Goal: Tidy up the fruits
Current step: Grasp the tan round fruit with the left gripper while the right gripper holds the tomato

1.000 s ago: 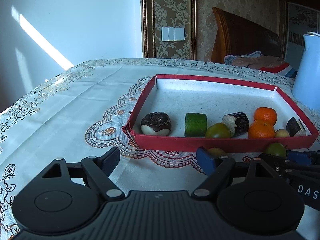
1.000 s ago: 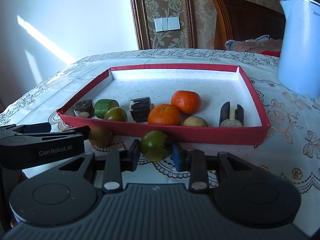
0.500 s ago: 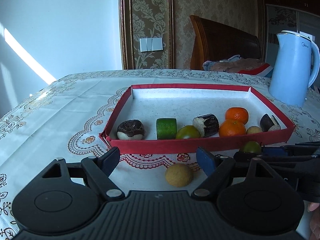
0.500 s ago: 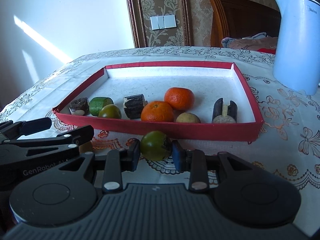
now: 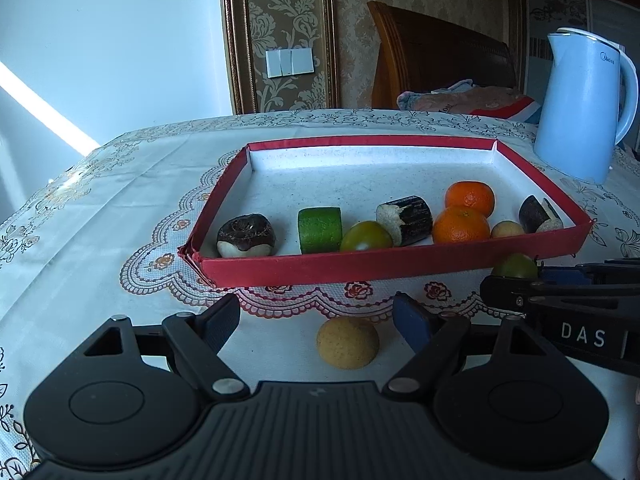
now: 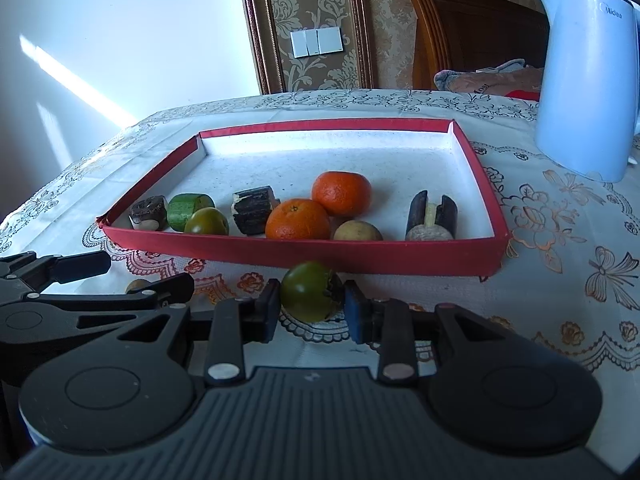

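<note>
Right gripper [image 6: 311,310]: It is squeezing a dark green fruit [image 6: 309,297] between its two pads. The fruit sits right in the middle of the grip, so it should not roll away.
Where the green fruit is: Just outside the red tray [image 6: 400,258], at 6 o'clock from it, close to the near wall. I think it has to go up and over that wall next.
Left gripper [image 5: 318,320]: Its fingers are spread wide and hold nothing. The little tan ball [image 5: 347,342] lies on the tablecloth [image 5: 120,200] between them, a bit nearer the right finger. The pads do not touch it.
Why so wide: I think the fingers stay far apart so they can slide around the ball without bumping it.
Inside the tray: Two oranges [image 6: 318,208], another green fruit [image 6: 207,221], a green chunk [image 6: 186,206], dark pieces and a small tan ball [image 6: 357,232] sit in a row along the near wall. The far half is bare, so there is room for more.
Kettle [image 6: 586,76]: It stands at 2 o'clock from the tray, well apart, out of the way.
Watch out: Round fruit can roll if it is let go too high.
</note>
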Action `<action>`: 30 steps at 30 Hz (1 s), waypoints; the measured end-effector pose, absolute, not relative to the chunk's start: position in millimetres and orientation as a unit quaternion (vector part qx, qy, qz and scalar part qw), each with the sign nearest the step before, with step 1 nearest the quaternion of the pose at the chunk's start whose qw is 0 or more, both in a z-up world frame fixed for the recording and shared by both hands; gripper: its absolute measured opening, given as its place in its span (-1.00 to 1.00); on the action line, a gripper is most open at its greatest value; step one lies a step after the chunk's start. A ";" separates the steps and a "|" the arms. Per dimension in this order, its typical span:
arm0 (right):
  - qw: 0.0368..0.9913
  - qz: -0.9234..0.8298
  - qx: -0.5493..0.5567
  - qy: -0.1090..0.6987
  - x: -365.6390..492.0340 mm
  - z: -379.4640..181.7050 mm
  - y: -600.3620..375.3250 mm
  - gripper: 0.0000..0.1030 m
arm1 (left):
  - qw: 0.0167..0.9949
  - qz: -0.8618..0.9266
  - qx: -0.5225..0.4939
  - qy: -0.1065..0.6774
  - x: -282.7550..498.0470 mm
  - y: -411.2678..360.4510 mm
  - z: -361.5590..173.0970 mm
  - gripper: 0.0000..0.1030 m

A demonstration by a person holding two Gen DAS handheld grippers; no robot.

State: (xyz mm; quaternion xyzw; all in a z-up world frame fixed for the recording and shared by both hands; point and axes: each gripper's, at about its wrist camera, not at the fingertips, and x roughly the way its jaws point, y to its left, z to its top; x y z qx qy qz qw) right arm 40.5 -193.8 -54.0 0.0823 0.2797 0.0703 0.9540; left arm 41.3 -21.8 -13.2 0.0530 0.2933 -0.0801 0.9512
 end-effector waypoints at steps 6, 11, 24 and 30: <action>0.953 0.070 0.090 0.281 39.0 -54.6 -197.2 -0.39 | 0.946 -0.105 0.031 0.305 28.7 -3.8 -13.6 0.62; 0.952 0.073 0.092 0.282 40.2 -55.4 -197.4 -0.39 | 0.949 -0.102 0.026 0.298 24.0 -1.1 -13.3 0.62; 0.952 0.075 0.093 0.282 40.5 -55.9 -197.7 -0.39 | 0.943 -0.104 0.041 0.313 29.6 -14.5 -16.5 -0.08; 0.952 0.075 0.092 0.282 40.6 -56.1 -197.5 -0.39 | 0.943 -0.104 0.042 0.313 28.8 -21.5 -15.3 -0.34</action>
